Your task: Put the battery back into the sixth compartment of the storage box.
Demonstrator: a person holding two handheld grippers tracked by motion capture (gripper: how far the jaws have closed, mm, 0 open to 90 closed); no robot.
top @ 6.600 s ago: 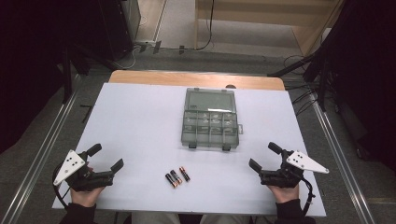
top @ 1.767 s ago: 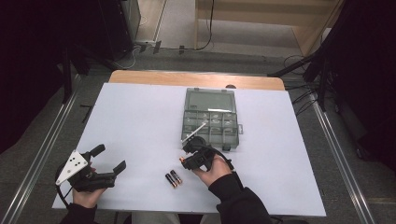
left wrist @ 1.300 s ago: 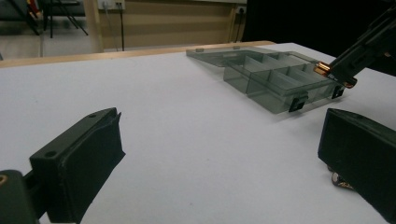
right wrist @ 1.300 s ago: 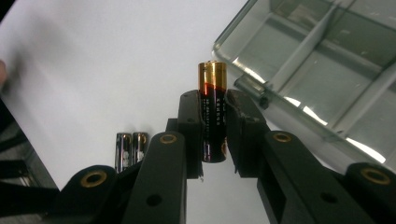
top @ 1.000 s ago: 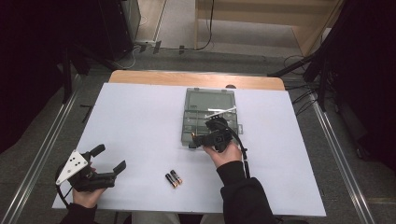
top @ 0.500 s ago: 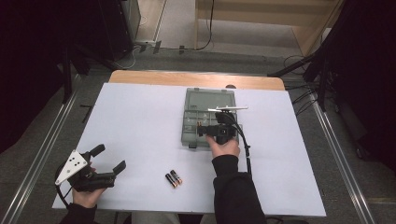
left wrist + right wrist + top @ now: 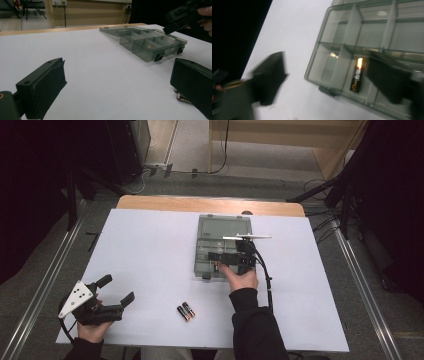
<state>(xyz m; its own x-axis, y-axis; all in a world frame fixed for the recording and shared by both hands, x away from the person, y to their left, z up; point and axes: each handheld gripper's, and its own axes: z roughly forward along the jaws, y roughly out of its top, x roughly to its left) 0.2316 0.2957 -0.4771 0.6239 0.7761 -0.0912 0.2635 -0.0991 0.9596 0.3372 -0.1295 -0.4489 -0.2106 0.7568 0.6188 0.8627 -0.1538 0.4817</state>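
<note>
Two batteries (image 7: 185, 311) lay side by side on the worktop (image 7: 150, 250), toward the person from the right claw (image 7: 214, 261), long axes angled away. That claw hovered over the organiser box (image 7: 223, 227), jaws just sprung wide with nothing between them; one battery (image 7: 356, 77) lay in a near compartment. The left claw (image 7: 120, 290), open and empty, rested nearer the pair. No lettering was legible.

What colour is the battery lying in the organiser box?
Black with orange-gold markings; the battery shows best in the right gripper view, inside the smoky grey box.
</note>
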